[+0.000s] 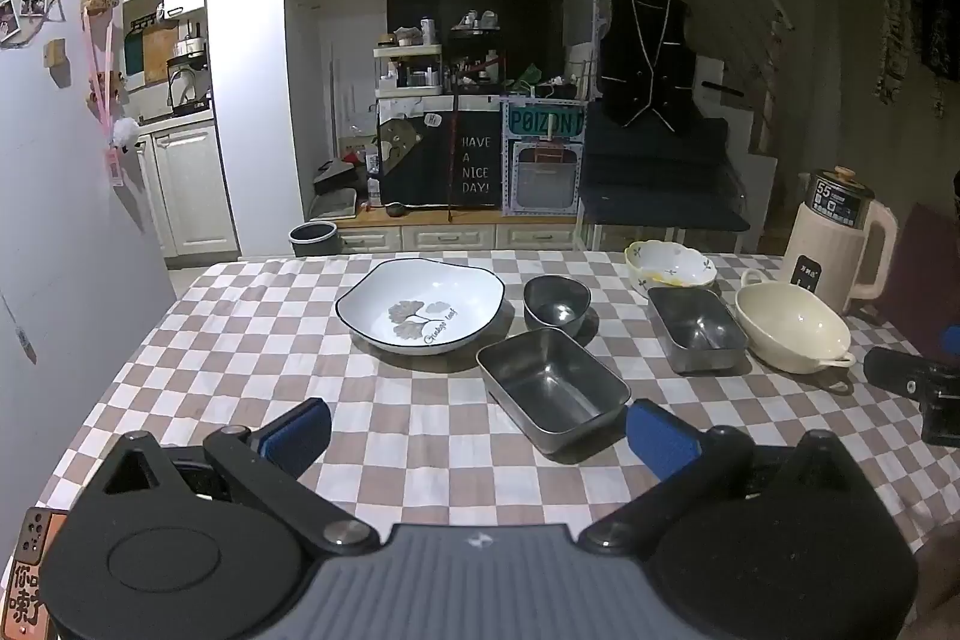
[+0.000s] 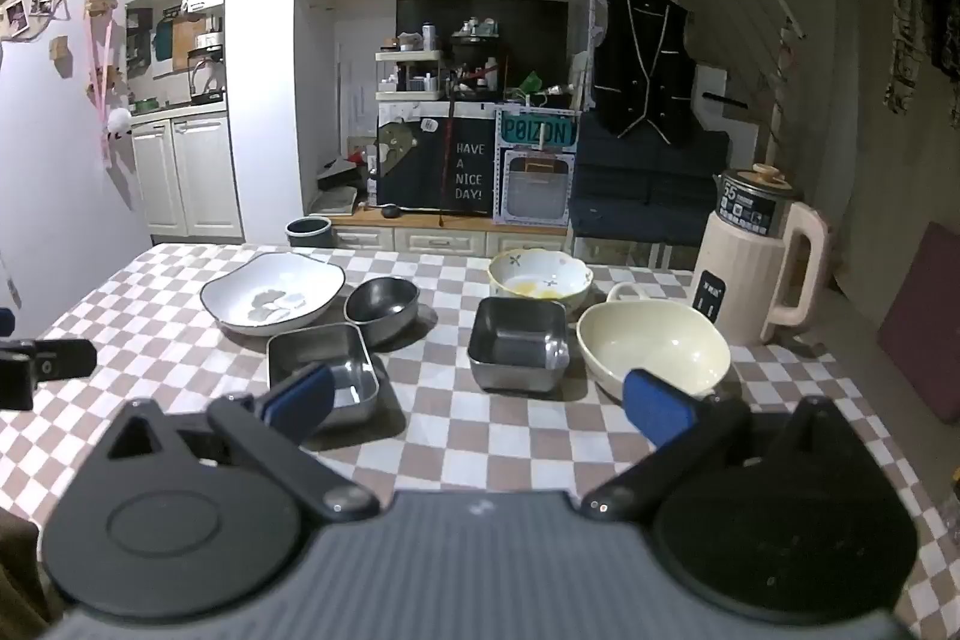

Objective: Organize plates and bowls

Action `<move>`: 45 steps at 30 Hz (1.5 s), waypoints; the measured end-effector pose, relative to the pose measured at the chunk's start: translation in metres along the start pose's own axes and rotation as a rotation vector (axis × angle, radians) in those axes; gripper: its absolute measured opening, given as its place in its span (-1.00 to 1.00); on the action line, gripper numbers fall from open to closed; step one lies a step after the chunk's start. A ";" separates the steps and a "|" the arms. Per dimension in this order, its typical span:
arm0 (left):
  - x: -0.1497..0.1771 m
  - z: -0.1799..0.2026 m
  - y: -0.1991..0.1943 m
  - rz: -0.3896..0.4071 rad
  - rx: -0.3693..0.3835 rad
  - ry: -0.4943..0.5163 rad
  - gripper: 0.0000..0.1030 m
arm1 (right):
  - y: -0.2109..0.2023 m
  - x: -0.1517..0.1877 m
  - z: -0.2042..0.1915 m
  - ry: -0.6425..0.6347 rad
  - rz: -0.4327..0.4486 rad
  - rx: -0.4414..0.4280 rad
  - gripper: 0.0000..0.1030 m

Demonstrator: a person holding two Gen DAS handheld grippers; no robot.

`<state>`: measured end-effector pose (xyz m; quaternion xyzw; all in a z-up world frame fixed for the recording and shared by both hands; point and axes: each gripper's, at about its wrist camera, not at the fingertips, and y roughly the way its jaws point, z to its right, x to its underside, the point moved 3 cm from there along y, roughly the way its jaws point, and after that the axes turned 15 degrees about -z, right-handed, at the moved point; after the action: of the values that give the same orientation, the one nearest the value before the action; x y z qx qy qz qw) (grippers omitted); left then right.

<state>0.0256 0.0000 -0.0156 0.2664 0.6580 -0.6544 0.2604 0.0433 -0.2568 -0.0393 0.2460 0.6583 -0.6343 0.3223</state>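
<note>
White plate (image 1: 420, 307) in front of you read "Ginkgo leaf", black cabinet panel (image 1: 476, 165) read "HAVE A NICE DAY!", teal sign (image 1: 545, 122) above the storage box showed "POIZON", cream kettle (image 2: 757, 268) label bore "55", smaller print there unreadable.

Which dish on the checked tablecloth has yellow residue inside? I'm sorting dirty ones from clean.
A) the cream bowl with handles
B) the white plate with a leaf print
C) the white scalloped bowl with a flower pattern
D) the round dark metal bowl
C: the white scalloped bowl with a flower pattern shows a yellow smear on its bottom.
</note>
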 end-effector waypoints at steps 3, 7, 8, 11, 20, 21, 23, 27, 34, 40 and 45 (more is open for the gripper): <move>0.000 0.000 0.000 0.000 -0.001 0.000 1.00 | 0.000 0.000 0.000 0.001 -0.002 0.000 1.00; 0.000 0.000 0.000 -0.005 -0.005 0.002 1.00 | 0.000 0.000 0.000 0.004 -0.001 -0.001 1.00; 0.000 0.000 0.000 -0.006 -0.006 0.001 1.00 | 0.000 0.000 0.000 0.003 -0.001 -0.001 1.00; 0.000 0.000 0.000 -0.006 -0.007 -0.004 1.00 | -0.002 0.001 0.000 0.002 -0.005 -0.002 1.00; 0.000 -0.001 0.000 -0.008 -0.002 -0.001 1.00 | 0.001 0.000 -0.001 -0.001 -0.006 -0.001 1.00; 0.000 -0.001 0.000 -0.008 -0.001 -0.001 1.00 | 0.001 0.000 -0.001 0.000 -0.006 -0.001 1.00; 0.000 -0.001 0.000 -0.009 -0.001 -0.001 1.00 | 0.001 0.000 -0.001 -0.001 -0.006 -0.001 1.00; 0.000 -0.001 0.000 -0.009 0.000 -0.003 1.00 | 0.001 0.000 -0.001 -0.002 -0.005 0.001 1.00; 0.000 -0.001 0.000 -0.011 0.002 -0.004 1.00 | 0.001 0.000 -0.002 -0.004 -0.006 0.001 1.00; 0.000 -0.001 0.000 -0.012 0.003 -0.005 1.00 | 0.000 0.000 -0.002 -0.005 -0.006 0.002 1.00; 0.000 -0.001 0.000 -0.012 0.003 -0.005 1.00 | 0.001 0.000 -0.002 -0.006 -0.006 0.003 1.00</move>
<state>0.0259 0.0014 -0.0157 0.2613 0.6579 -0.6576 0.2578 0.0431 -0.2545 -0.0400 0.2424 0.6572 -0.6370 0.3220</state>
